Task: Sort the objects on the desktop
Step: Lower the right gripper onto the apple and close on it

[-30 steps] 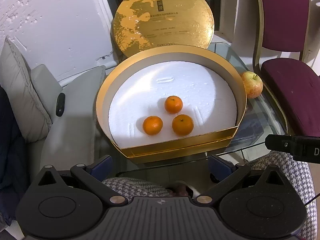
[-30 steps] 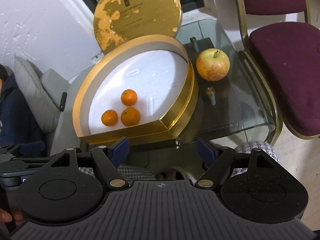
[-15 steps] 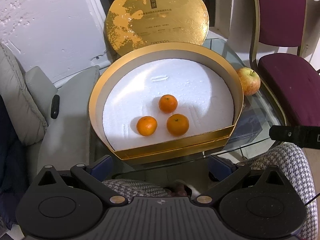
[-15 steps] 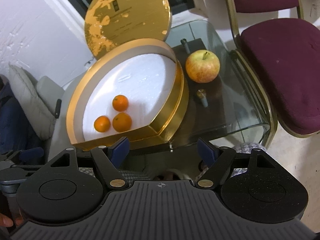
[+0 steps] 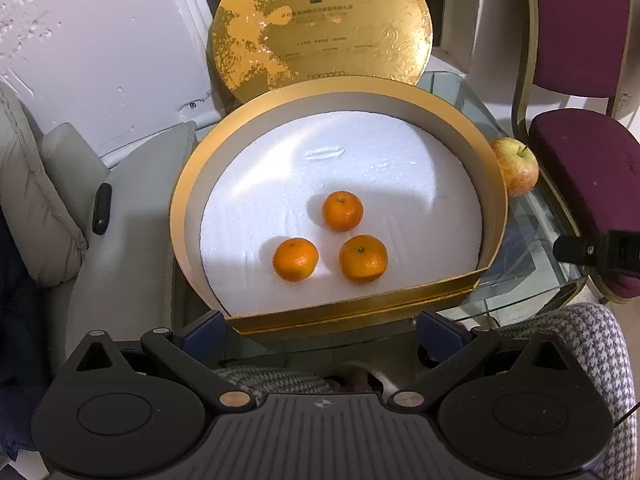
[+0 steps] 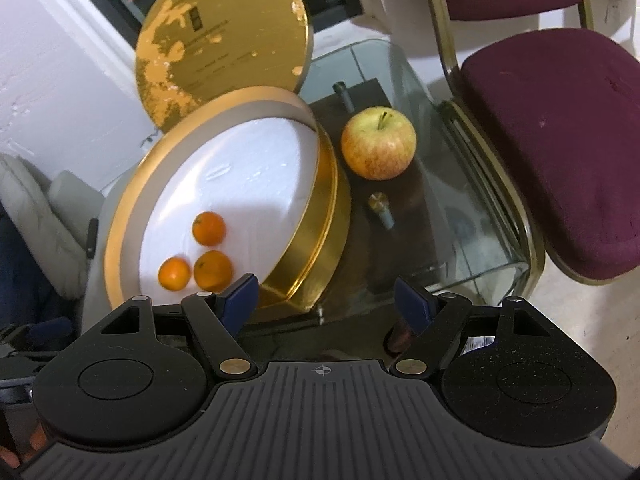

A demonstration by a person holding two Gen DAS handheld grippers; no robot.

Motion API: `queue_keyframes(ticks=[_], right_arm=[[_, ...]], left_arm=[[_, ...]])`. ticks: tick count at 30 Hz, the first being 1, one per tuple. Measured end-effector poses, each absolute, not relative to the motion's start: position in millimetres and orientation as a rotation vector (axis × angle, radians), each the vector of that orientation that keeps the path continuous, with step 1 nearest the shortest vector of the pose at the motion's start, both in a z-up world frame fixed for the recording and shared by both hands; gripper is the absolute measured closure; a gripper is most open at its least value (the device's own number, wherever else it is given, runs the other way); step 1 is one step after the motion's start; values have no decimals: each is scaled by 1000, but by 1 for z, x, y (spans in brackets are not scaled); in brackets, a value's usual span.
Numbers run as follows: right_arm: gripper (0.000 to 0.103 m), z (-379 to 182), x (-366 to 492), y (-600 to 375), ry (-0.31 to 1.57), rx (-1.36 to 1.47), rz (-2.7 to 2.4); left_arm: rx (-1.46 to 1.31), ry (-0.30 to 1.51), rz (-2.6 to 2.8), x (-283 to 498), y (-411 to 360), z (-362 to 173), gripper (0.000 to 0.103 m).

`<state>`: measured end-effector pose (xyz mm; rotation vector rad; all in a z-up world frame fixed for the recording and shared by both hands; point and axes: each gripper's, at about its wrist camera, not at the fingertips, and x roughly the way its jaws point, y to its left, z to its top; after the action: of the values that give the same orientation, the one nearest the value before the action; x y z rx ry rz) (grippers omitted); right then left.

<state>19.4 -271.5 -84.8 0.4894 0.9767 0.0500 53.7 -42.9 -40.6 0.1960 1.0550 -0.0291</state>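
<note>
My left hand-held gripper (image 5: pixel 320 330) hangs above the near edge of the counter (image 6: pixel 452 216), a small glass top with a dark shelf showing through it. Its jaws stand apart with nothing between them. My right hand-held gripper (image 6: pixel 326 300) is likewise spread wide and empty, tilted down toward the counter's front.

A round gold box (image 5: pixel 182 200) fills most of the glass. Its floor is white foam (image 5: pixel 360 160), and three oranges (image 5: pixel 343 211) sit on it in a close cluster near the flat front wall. The gold lid (image 5: pixel 320 20) stands on edge behind the box, leaning against the white wall (image 5: pixel 100 40).

An apple (image 6: pixel 378 143) rests on the glass just beside the box's right side, stem up. Near it, two small metal studs (image 6: pixel 380 208) show in the glass.

A maroon chair (image 6: pixel 560 140) with a brass frame stands close against the counter's right edge. On the left there is a grey cushion (image 5: pixel 24 184). My houndstooth trousers (image 5: pixel 592 344) show under the grippers.
</note>
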Motion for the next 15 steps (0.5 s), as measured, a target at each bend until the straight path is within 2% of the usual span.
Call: queue_keyframes(ticks=[15], right_arm=[[23, -108, 80, -286, 979, 516, -33]], left_arm=[[161, 1098, -1, 99, -33, -58, 1]])
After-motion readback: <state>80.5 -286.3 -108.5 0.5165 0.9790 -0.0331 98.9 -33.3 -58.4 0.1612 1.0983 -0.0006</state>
